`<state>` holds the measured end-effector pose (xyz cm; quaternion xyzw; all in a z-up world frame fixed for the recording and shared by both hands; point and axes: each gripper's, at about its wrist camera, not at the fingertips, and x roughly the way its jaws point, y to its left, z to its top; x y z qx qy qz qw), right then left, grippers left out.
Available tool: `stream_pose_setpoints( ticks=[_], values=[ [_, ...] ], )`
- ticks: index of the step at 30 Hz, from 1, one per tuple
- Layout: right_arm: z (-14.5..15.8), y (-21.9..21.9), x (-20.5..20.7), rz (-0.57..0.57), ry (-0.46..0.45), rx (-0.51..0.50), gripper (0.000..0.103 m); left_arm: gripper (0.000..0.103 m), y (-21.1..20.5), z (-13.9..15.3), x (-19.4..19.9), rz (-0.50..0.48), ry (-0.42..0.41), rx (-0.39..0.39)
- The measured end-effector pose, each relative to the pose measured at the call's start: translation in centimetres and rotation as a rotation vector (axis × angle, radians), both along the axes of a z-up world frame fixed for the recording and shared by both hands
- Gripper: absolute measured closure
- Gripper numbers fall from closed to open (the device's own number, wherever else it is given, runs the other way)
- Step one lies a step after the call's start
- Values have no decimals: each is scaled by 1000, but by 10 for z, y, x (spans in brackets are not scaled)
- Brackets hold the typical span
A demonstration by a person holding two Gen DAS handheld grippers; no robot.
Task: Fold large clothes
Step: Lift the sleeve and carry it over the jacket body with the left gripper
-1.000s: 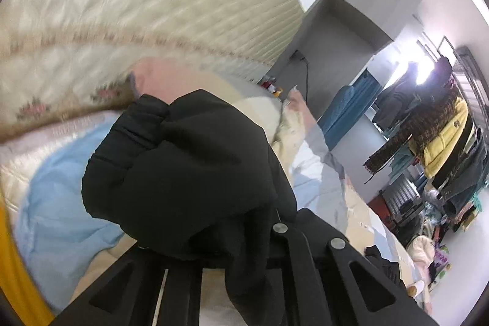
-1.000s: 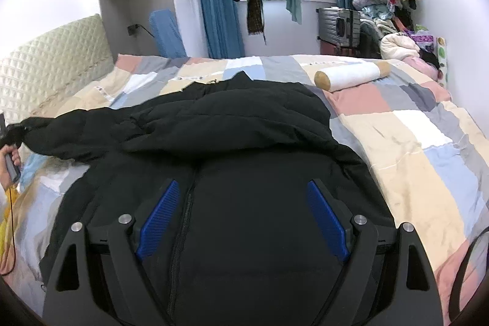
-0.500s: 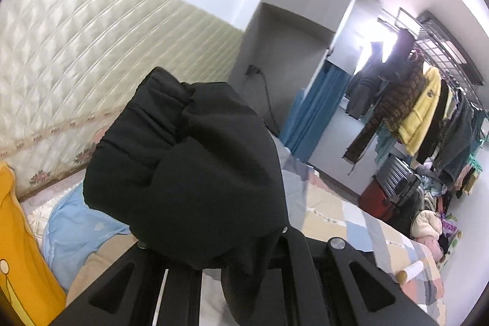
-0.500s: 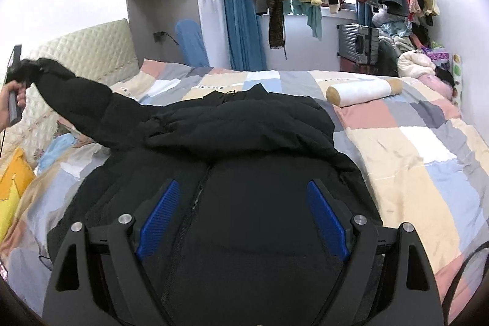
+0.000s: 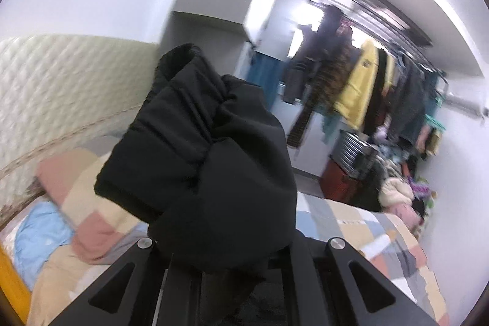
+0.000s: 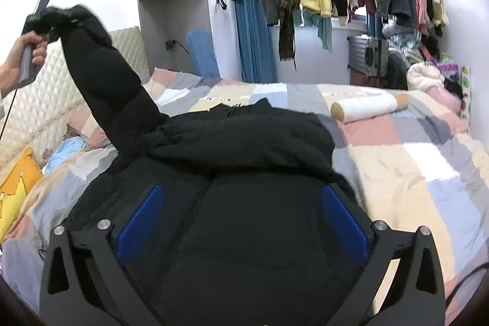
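sleeve raised, fold not yet laid

left hand-held gripper (image 6: pixel 45 16) clamps the cuff of the black jacket (image 6: pixel 244 173) and has lifted its sleeve (image 6: pixel 107 75) off the bed (image 6: pixel 428 173) since a second ago, ready to swing across the body. right hand-held gripper (image 6: pixel 243 220) wide, empty, over the jacket. bolster (image 6: pixel 366 106) lies just beside.

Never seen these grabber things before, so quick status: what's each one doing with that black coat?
Left gripper shut on sleeve, raised above the bed. Right gripper open over black coat. Nothing blocking.
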<state>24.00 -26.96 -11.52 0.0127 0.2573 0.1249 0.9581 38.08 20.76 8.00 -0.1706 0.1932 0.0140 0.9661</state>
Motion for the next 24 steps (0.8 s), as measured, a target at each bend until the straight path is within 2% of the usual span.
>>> stream_pose_setpoints(
  ticks=[6, 10, 13, 19, 22, 24],
  values=[
    [7, -19, 4, -28, -14, 33, 0, 94, -92, -2, 25, -134, 2, 25],
    [7, -32, 6, -63, -21, 51, 0, 94, -153, -19, 46, -216, 19, 13],
    [3, -43, 12, -67, -2, 101, 0, 94, -201, -39, 60, -278, 38, 17],
    [-13, -53, 27, -80, 54, 126, 0, 94, -293, -104, 85, -406, 60, 52],
    [-14, -58, 33, -74, 71, 173, 0, 94, -324, -148, 98, -440, 93, 58],
    [-12, -60, 36, -69, 60, 195, 0, 94, -342, -183, 103, -469, 123, 90]
  ],
)
